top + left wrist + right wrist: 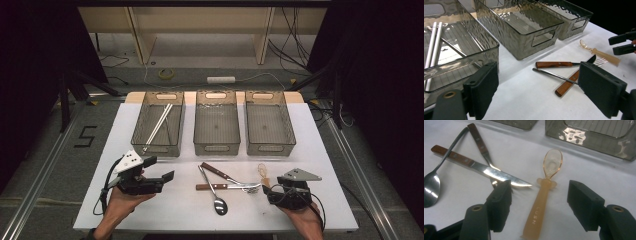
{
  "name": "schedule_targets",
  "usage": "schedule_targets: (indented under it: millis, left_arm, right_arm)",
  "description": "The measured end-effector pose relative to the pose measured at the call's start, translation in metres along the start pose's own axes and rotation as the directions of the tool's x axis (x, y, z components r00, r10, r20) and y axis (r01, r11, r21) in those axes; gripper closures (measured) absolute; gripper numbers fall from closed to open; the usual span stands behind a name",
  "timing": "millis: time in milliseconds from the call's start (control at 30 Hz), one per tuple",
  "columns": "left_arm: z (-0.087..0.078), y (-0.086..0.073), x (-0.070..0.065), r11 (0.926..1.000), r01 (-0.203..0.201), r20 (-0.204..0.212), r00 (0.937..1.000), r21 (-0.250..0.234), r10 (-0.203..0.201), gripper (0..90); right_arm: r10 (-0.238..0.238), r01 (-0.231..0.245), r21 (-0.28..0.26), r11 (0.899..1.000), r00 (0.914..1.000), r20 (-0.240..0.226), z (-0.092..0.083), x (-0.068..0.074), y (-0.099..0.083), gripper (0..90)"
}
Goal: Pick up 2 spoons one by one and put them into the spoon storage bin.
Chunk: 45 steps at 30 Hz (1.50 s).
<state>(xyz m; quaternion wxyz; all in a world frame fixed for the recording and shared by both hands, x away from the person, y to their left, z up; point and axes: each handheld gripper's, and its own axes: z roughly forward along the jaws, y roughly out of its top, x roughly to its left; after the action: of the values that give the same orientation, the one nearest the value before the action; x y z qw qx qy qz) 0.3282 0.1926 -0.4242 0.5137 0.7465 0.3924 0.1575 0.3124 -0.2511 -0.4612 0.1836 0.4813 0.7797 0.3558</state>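
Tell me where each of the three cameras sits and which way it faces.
High view: above the person's side, looking forward and down on the white table; both hands hold the left gripper and right gripper.
Left gripper view: rides the left gripper, open, facing across the cutlery toward the bins.
Right gripper view: rides the right gripper, open, the translucent spoon between its jaws, untouched.
Shared: both gripper views show the wooden-handled knife and that spoon.

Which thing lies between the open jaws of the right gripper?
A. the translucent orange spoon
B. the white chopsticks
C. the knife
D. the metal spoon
A: in the right gripper view the orange spoon lies on the table between the open jaws of the right gripper, not yet pinched.
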Motion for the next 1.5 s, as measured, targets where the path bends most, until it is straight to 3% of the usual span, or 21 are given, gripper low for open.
schedule_targets:
  millis: [333,633,867,1000,1200,1500]
  left_arm:
    - [-0.001,-0.001,-0.005,0.9999,-0.014,0.013,0.9998,-0.001,0.014,16.2]
    - [0.001,-0.002,-0.006,0.9998,-0.02,0.016,0.9997,0.007,0.02,16.1]
    - [0.001,-0.001,-0.007,0.9996,-0.026,0.014,0.9996,0.009,0.025,16.1]
    - [0.001,-0.002,-0.007,0.9996,-0.025,0.016,0.9996,0.009,0.025,16.1]
    - [0.001,-0.001,-0.006,0.9996,-0.027,0.017,0.9995,0.01,0.027,16.2]
    - [0.0,-0.001,-0.006,0.9996,-0.027,0.014,0.9995,0.006,0.027,16.2]
  right_arm:
    - [0.008,-0.008,0.021,1.0,0.9996,0.026,0.002,0.002,-0.002,48.1]
    - [0.002,-0.007,0.097,0.995,0.9987,0.052,0.012,0.004,-0.006,57.8]
    - [-0.005,-0.002,0.138,0.99,0.9989,0.046,0.018,0.006,-0.009,64.5]
    - [-0.01,0.004,0.134,0.991,0.9988,0.049,0.019,0.006,-0.009,69.6]
    - [0.031,-0.036,0.126,0.991,0.9986,0.043,0.017,0.003,-0.008,75.2]
    - [0.067,-0.068,0.048,0.997,0.9973,0.03,0.003,-0.006,-0.003,75.9]
